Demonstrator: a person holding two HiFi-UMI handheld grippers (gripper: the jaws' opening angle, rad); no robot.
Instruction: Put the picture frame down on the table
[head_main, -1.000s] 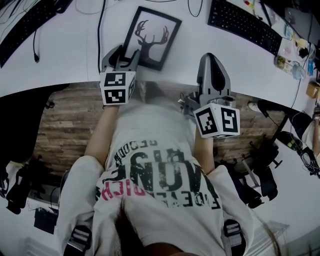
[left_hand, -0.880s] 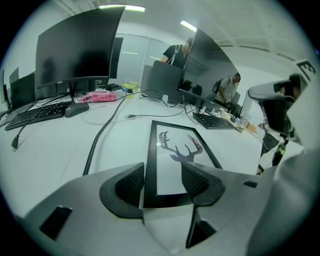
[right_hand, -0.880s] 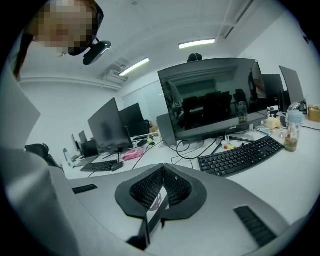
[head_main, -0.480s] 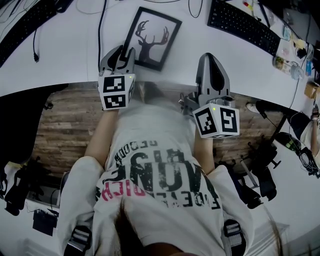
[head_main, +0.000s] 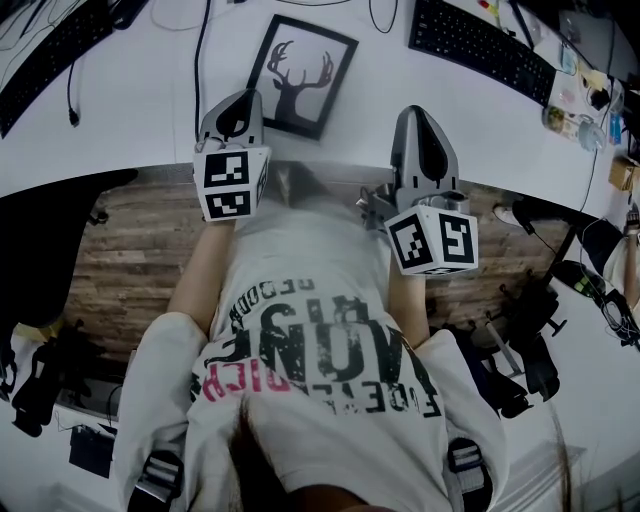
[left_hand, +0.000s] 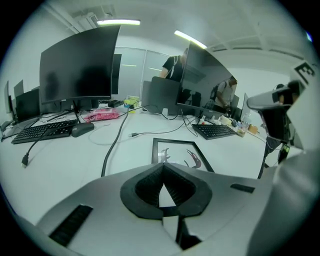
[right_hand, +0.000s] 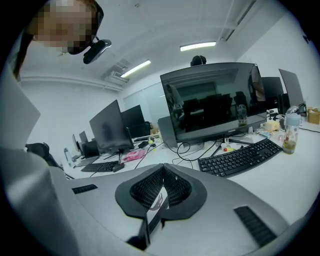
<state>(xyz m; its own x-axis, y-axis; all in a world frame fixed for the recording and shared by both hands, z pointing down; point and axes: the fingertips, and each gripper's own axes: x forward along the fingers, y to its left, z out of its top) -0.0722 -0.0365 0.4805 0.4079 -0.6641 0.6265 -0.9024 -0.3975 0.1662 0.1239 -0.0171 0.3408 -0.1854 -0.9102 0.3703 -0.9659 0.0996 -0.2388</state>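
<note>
The picture frame (head_main: 302, 76), black-edged with a deer-antler print, lies flat on the white table (head_main: 120, 120). My left gripper (head_main: 238, 97) is shut on nothing and sits just left of the frame's near corner, close beside it. In the left gripper view its jaws (left_hand: 164, 167) meet at the tips, and the frame (left_hand: 177, 154) lies on the table just beyond them. My right gripper (head_main: 418, 112) is also shut on nothing and hangs over the table's near edge, right of the frame. The right gripper (right_hand: 163, 168) points across the desk.
A black keyboard (head_main: 488, 48) lies at the back right and another keyboard (head_main: 50, 45) at the back left. A black cable (head_main: 203, 60) runs down the table left of the frame. Monitors (left_hand: 80, 65) and a mouse (left_hand: 82, 129) stand farther back. The table's edge curves just under both grippers.
My left gripper has drawn slightly left, off the frame's near corner. The frame lies where it was. The right gripper has not moved.
</note>
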